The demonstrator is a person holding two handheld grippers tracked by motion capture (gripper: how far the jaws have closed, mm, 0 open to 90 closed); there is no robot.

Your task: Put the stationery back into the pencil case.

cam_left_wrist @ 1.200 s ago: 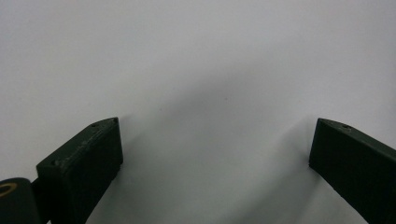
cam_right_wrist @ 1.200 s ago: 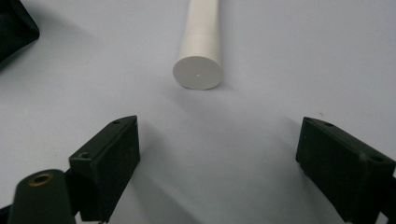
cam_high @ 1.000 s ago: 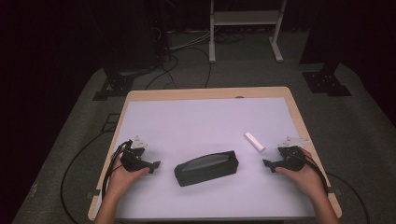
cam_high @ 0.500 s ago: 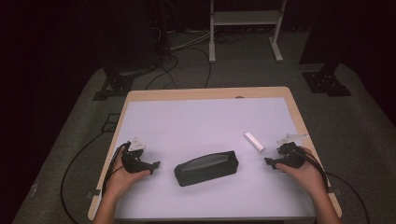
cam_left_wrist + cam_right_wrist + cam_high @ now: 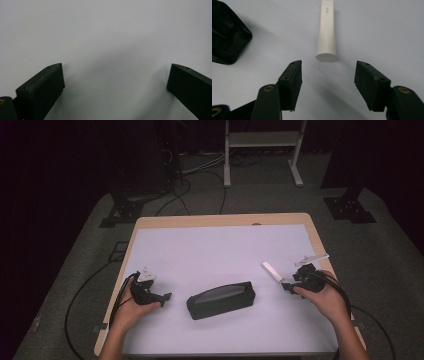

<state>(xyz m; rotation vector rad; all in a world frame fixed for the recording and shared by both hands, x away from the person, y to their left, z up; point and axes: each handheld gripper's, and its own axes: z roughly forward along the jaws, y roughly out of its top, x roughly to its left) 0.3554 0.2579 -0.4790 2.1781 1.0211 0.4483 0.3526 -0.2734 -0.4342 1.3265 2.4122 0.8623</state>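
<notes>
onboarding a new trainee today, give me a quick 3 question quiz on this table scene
1. True or false: the right gripper is shut on the white flattened plastic tube.
2. Which lies nearer the middle of the pale table top: A) the black soft oblong zip pouch, B) the tube?
3. Fill in: the left gripper has its fingers spread over ____ table surface.

Key: 1 false, its fingers are open, with the tube ahead of them. 2 A. 3 bare.

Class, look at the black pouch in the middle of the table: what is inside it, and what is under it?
The pouch is closed, so its contents are hidden. It lies flat on the white table; whatever might be beneath it is covered. A white tube lies apart, to its right.
</notes>
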